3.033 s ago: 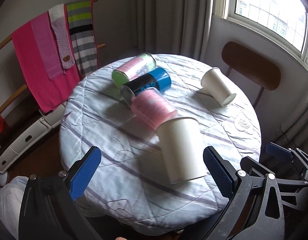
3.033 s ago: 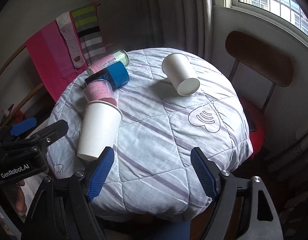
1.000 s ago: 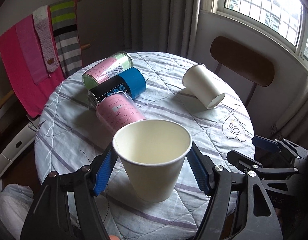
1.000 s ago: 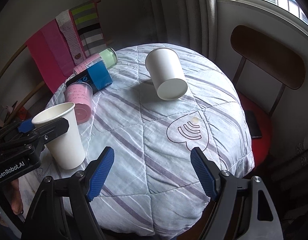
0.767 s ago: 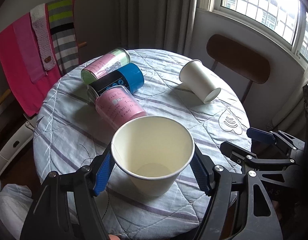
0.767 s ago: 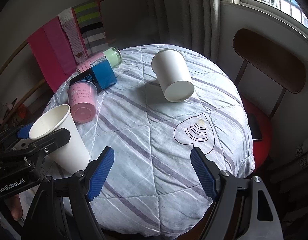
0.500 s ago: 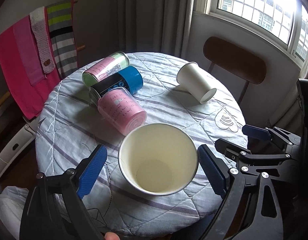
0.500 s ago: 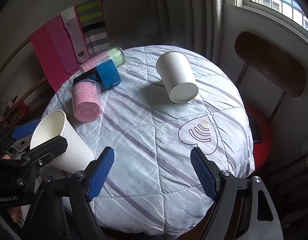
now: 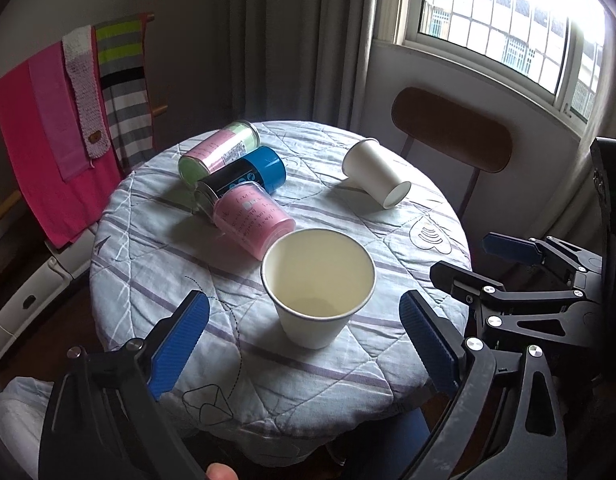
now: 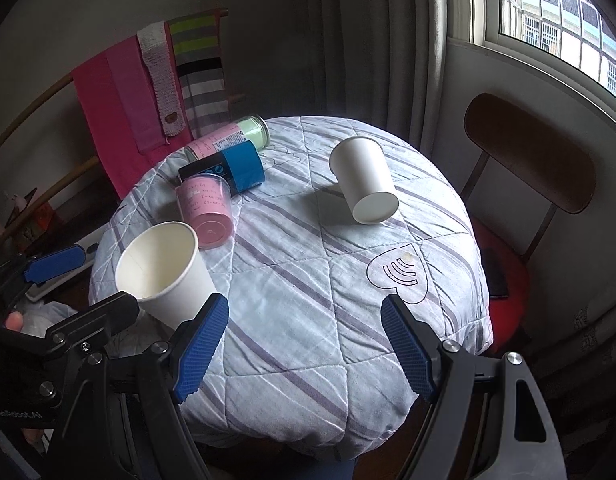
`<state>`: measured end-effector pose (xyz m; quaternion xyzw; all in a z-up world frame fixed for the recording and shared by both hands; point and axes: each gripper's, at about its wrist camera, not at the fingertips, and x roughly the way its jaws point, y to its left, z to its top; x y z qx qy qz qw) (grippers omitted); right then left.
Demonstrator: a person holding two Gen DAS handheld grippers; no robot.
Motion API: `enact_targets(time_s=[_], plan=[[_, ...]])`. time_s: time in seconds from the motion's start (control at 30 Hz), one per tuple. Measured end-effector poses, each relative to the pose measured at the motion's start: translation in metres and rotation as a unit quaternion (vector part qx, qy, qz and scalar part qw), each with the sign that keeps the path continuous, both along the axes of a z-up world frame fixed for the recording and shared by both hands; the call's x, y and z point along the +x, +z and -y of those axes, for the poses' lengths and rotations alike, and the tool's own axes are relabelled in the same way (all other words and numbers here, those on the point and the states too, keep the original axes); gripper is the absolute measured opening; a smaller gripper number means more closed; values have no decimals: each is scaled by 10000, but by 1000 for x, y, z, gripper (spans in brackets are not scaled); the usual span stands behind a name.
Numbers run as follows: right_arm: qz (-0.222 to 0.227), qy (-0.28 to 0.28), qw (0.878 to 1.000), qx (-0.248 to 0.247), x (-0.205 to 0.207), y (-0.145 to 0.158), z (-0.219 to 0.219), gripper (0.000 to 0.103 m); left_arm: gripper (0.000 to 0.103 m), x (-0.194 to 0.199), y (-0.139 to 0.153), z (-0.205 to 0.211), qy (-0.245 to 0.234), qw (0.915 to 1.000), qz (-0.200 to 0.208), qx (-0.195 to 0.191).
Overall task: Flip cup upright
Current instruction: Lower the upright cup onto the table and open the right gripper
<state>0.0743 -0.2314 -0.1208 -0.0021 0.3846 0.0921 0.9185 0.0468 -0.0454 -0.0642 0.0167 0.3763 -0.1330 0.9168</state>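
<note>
1. Since 3 s ago the near cup has gone from lying on its side to standing mouth-up near the front edge of the table, and the left gripper, which clamped it 1 s ago, has let go and backed off.
2. Left fingers now stand spread wide, one on each side of the cup and apart from its wall; nothing is pinched.
3. Right gripper hangs over the front edge of the table with its fingers spread just as wide and empty.
4. Step in hand, as I judge it: release of cup 1 is done, so that flip looks complete.
5. A far cup lies on its side toward the back right, base pointing at the right camera, mouth toward the curtain.
6. 3 cans lie on their sides at the back left, touching one another; the pink one sits just beside the standing cup.
7. Next move probably calls for the right gripper to reach across to the far cup, close on its wall across the width, then tip it mouth-up.
8. Risk: thin paper may crush, and the quilted cloth may let the cup wobble.
</note>
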Motion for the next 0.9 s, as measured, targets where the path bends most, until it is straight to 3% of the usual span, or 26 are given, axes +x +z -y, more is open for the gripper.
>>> enact_targets(time_s=[0.17, 0.3, 0.53, 0.9], plan=[[290, 28, 9995, -92, -17, 17, -8, 80, 99, -20, 20, -20, 168, 9992, 367, 56], [460, 39, 9988, -153, -30, 31, -13, 80, 101, -32, 35, -38, 574, 9951, 732, 348], [811, 44, 9965, -170, -48, 49, -24, 80, 103, -47, 49, -58, 909, 9885, 1150, 359], [956, 85, 9948, -342, -60, 58, -37, 80, 103, -50, 45, -66, 879, 9900, 1074, 255]])
